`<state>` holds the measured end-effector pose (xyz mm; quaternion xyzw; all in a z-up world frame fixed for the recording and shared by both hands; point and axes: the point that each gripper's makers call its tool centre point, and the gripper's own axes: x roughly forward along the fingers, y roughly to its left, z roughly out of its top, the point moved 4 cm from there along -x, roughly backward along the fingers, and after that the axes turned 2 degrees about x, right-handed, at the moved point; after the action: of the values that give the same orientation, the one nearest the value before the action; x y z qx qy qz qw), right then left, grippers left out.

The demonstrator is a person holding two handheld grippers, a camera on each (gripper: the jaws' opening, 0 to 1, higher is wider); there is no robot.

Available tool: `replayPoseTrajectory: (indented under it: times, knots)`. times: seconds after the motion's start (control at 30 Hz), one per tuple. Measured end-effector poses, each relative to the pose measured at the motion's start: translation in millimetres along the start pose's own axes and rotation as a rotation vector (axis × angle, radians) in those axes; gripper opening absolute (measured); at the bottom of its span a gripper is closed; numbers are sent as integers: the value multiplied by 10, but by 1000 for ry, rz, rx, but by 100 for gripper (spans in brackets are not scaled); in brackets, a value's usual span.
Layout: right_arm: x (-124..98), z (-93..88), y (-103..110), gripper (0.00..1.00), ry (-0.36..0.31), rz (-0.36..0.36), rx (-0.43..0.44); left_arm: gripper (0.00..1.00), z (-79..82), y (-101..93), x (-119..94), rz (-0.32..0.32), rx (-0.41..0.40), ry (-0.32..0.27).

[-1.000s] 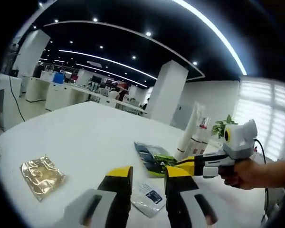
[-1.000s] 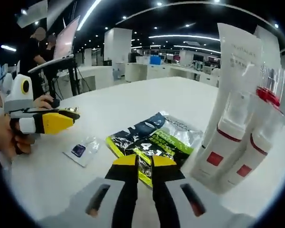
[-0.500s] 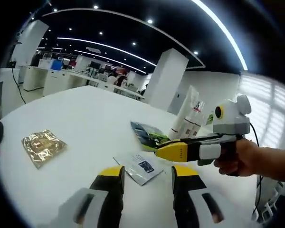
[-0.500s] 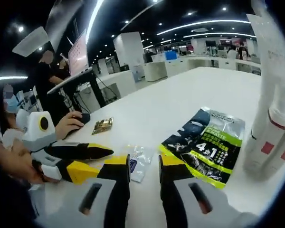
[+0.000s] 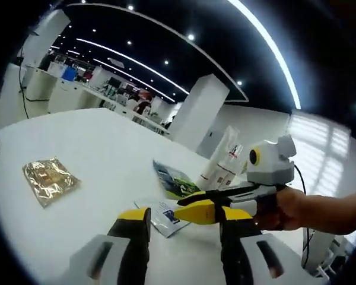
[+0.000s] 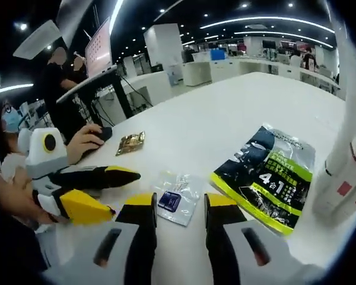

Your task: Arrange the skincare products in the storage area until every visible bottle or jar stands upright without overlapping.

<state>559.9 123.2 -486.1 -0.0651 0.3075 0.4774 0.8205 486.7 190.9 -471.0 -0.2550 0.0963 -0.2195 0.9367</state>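
White table [image 6: 225, 113], upright white bottles [image 5: 224, 159]

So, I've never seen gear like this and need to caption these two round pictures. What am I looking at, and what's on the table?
No robot here: a person holds a two-jaw gripper in each hand, each carrying a fisheye camera. In the left gripper view, the left gripper is open and empty; the right gripper reaches in from the right. The right gripper view looks along that gripper's open, empty jaws. On the white table lie a gold sachet, a clear sachet and a green-black pouch. White tubes stand beyond.
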Motion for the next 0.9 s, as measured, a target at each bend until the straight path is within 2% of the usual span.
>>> replayPoseTrajectory:
  times: [0.03, 0.1, 0.17, 0.23, 0.33, 0.47, 0.57, 0.7, 0.73, 0.77, 0.8, 0.83, 0.9]
  knots:
    - [17, 6, 30, 37, 11, -4, -16, 49, 2, -9, -46, 4, 5, -1]
    - [51, 6, 69, 39, 30, -15, -38, 50, 29, -27, -156, 14, 84, -18]
    - [66, 16, 82, 41, 35, -32, -53, 52, 58, -41, -227, 21, 100, -31]
    - [102, 16, 93, 45, 44, -45, -61, 54, 93, -6, -305, 41, 148, -38]
    - [150, 8, 109, 51, 57, -64, -58, 57, 131, 49, -388, 62, 173, -37]
    - [133, 23, 151, 52, 53, -85, -76, 57, 138, 177, -431, 92, 177, -19]
    - [-3, 65, 160, 52, -19, -100, -35, 57, 134, 207, -414, 117, 145, 1]
    - [-90, 79, 146, 52, -64, -110, -36, 58, 125, 191, -372, 125, 143, 18]
    - [-302, 71, 111, 52, -149, -120, 1, 59, 86, 151, -277, 123, 164, 65]
    - [-334, 77, 107, 53, -169, -120, 5, 60, 76, 148, -263, 123, 168, 76]
    - [-489, 37, 68, 53, -217, -130, 29, 62, 51, 120, -189, 112, 176, 110]
    - [-569, 13, 41, 54, -240, -140, 26, 64, 52, 112, -152, 112, 175, 113]
    - [-809, -19, -55, 54, -315, -198, 22, 64, 59, 106, -85, 124, 170, 126]
